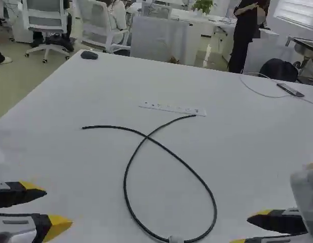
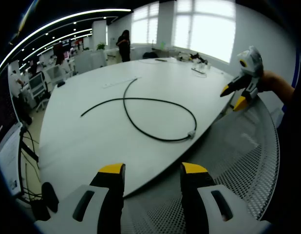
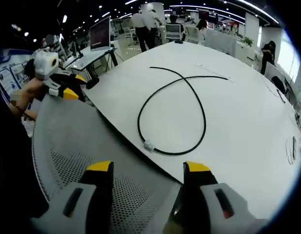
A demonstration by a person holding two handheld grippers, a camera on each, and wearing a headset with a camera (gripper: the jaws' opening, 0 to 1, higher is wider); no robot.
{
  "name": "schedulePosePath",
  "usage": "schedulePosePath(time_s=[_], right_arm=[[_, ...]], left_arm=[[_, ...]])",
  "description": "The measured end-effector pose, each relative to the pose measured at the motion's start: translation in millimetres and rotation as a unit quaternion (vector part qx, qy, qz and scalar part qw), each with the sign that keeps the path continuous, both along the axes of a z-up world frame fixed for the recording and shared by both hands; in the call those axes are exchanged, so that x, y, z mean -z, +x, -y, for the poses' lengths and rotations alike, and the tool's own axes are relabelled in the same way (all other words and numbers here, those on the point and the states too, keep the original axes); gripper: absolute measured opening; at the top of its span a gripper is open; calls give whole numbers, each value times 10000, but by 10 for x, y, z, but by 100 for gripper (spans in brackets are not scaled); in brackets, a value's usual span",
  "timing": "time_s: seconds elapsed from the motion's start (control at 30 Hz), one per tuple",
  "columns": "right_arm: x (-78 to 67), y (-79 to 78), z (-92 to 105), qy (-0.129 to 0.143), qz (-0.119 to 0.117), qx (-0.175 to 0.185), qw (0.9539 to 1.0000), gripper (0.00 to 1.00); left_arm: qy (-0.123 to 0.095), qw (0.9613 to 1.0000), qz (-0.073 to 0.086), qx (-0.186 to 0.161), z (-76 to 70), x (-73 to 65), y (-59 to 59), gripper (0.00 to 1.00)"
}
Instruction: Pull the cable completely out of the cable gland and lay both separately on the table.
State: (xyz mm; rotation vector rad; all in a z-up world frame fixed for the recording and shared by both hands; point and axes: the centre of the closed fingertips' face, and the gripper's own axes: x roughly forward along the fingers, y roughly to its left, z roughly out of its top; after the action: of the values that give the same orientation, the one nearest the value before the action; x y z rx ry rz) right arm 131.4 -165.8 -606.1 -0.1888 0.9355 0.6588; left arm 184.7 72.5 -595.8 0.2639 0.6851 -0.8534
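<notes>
Starting state, nothing grasped. White table (image 1: 258,152): broad, mostly bare, with a white power strip (image 1: 171,108) lying flat towards its far side.

Black cable (image 1: 124,179): lies on the table in one large loop that crosses itself near the middle. One free end points left; the other runs up to touch the power strip.

Left gripper (image 2: 153,170): jaws spread wide, holding nothing, poised at the near edge of the table, well apart from the cable. Right gripper (image 3: 148,168): likewise wide and holding nothing, at the near edge on the other side.

Cable gland (image 1: 175,239): small pale fitting, threaded on the cable at the near bottom of the loop, closest to the person.

Judgement: task at the approach step, extraction not yet begun. Next move probably calls for one gripper to pinch the gland and the other to grip the cable just beside it, then draw the length through.
</notes>
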Motion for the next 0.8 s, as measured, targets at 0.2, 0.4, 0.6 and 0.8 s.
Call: schedulePosePath(time_s=[0.2,0.4,0.6,0.8], right_arm=[[23,0,-38,-1,13,-24,10000,61],[49,-39,-19,-39,-51,-88,9999,61],[63,-34,30,-28,-54,-103,9999,61],[119,-40,15,45,-97,-122,9999,61]], left_arm=[[78,9999,-36,87,2,80,-58,44],[45,9999,-84,71,19,115,-93,44],[119,9998,-82,119,83,121,-140,44],[247,9993,-110,252,121,151,-196,44]])
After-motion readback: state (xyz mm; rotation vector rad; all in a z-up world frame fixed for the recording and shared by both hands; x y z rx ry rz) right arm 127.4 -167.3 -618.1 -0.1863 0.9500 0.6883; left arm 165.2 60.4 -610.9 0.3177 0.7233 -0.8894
